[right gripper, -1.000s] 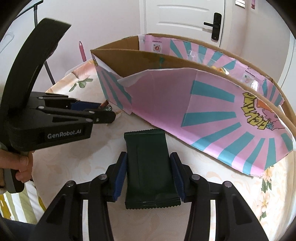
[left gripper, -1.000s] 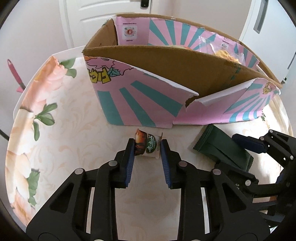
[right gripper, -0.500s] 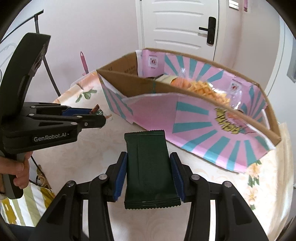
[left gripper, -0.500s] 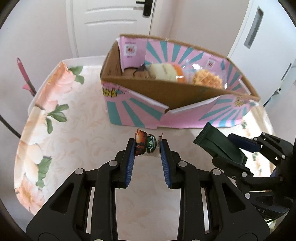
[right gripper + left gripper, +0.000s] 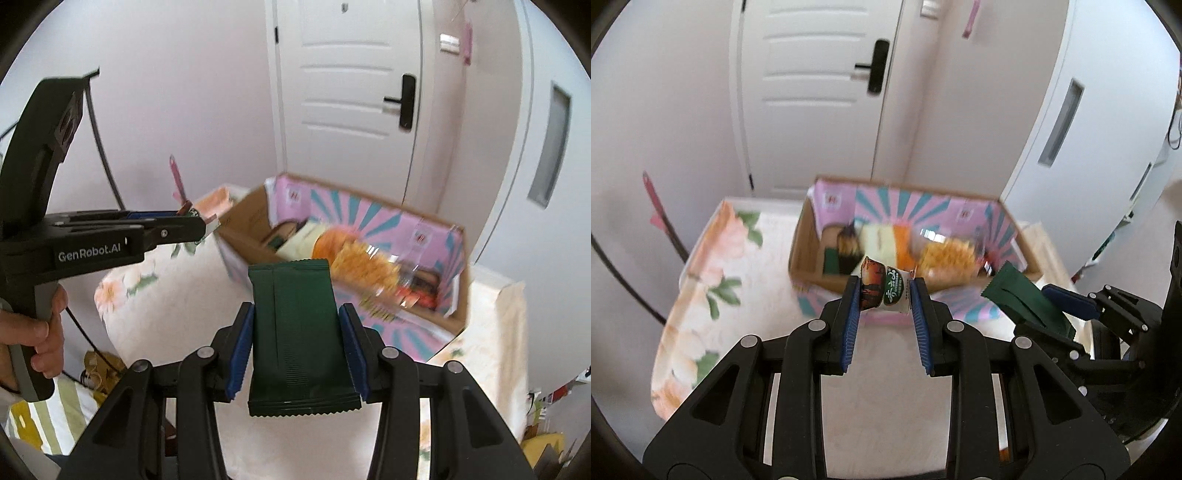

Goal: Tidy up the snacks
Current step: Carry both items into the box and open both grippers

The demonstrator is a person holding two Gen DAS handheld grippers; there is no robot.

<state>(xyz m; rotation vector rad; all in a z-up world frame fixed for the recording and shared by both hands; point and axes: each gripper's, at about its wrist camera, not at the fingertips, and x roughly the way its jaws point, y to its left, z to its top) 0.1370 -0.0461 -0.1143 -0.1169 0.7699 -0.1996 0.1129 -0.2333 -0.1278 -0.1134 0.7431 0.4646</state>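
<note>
My left gripper (image 5: 884, 295) is shut on a small brown, green and white snack packet (image 5: 884, 290) and holds it high above the table, in front of the pink and teal cardboard box (image 5: 871, 317). My right gripper (image 5: 295, 332) is shut on a dark green snack packet (image 5: 297, 332), also lifted above the table. The box (image 5: 369, 218) holds several snacks, among them orange-yellow crisps (image 5: 364, 262). The green packet (image 5: 1023, 299) and right gripper also show at the right of the left wrist view. The left gripper (image 5: 192, 221) shows at the left of the right wrist view.
The box stands on a table with a floral cloth (image 5: 713, 280). A white door (image 5: 351, 92) and walls are behind it. A pink-handled tool (image 5: 653, 206) leans at the left. A striped cloth (image 5: 55, 417) lies below the table's left edge.
Both grippers have risen well above the table with their packets. The box looks smaller and lower, and its contents show from above.
</note>
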